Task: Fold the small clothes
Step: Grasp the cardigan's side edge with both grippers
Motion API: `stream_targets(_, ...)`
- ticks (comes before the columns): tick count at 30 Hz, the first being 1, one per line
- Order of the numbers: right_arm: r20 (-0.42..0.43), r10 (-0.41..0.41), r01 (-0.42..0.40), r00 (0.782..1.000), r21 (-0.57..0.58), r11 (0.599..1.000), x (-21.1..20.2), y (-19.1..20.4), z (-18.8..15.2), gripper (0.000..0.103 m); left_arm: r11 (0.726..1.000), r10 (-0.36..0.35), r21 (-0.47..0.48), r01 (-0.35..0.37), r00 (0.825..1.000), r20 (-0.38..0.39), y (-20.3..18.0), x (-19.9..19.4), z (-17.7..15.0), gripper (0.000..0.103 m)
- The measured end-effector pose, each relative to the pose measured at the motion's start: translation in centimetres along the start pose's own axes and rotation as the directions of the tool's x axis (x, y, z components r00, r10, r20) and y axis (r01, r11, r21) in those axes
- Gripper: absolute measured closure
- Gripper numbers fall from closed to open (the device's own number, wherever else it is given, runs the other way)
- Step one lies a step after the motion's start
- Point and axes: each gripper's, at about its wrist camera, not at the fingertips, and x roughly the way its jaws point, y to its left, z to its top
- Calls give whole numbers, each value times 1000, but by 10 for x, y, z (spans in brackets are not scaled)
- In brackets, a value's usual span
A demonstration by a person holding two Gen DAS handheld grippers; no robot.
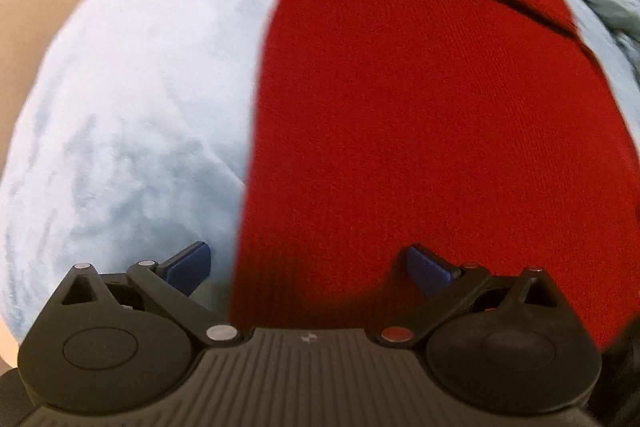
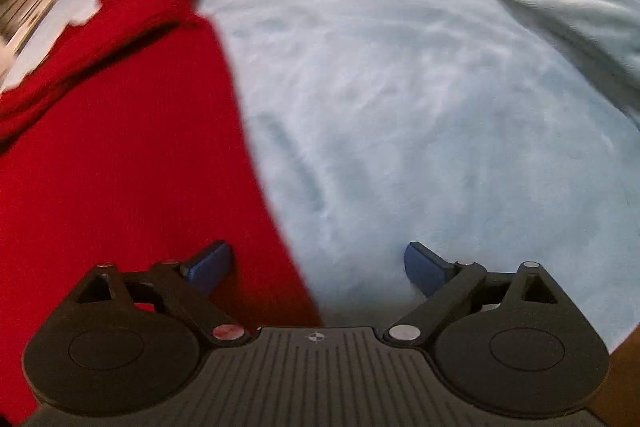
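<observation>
Red knit garment (image 1: 420, 147) lying flat on pale blue blanket (image 1: 132, 99), far sleeves folded in | left hand-held gripper (image 1: 308, 267) released, straddling its left edge | right hand-held gripper (image 2: 318, 265) released over right edge | advice: pinch both near corners evenly, lifting together.

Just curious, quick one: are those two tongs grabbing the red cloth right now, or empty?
Left tongs: open, holding nothing, straddling the left edge of the red garment.
Right tongs: open, holding nothing, straddling its right edge.
</observation>
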Motion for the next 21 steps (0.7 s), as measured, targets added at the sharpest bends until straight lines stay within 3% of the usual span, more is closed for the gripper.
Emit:
stream_targets(2, -21, 43, -43, 999, -9, 999, -4, 2, -6, 8, 995, -92, 41, 93, 995, -22, -5, -5, -10, 0)
stream_targets(3, -32, 58, -59, 998, -14, 998, -4, 2, -10, 8, 993, -104, 55, 105, 994, -23, -7, -6, -14, 0)
stream_targets(5, -55, 80, -80, 995, -7, 997, -5, -2, -13, 8, 992, -76, 100, 78, 997, -21, -13, -3, -21, 0)
stream_targets(8, -88, 100, -99, 991, 9, 995, -3, -3, -17, 10, 996, -58, 73, 60, 998, -26, -16, -1, -23, 0)
stream_targets(10, -110, 67, -72, 992, -42, 997, -5, 8, -24, 30, 999, -27, 19, 28, 998, -58, -18, -5, -13, 21)
stream_targets(11, -117, 55, -62, 992, -61, 996, -8, 13, -29, 39, 1000, -25, -4, 25, 998, -64, -17, -10, -9, 48)
stream_targets(12, -119, 51, -60, 992, -75, 995, -11, 17, -32, 67, 999, -45, -32, 43, 997, -59, -15, -17, -5, 75)
stream_targets(13, -125, 68, -79, 990, -79, 994, -15, 21, -35, 84, 996, -77, -49, 75, 996, -44, -12, -24, -4, 78)
stream_targets(17, -85, 96, -99, 992, -31, 995, -37, 28, -35, 88, 996, -78, -45, 77, 997, -10, -16, -43, -5, 81)
stream_targets(21, -7, 133, -133, 991, -23, 991, -76, 37, -28, 89, 982, -152, -99, 161, 984, 93, -12, -80, -12, 83)
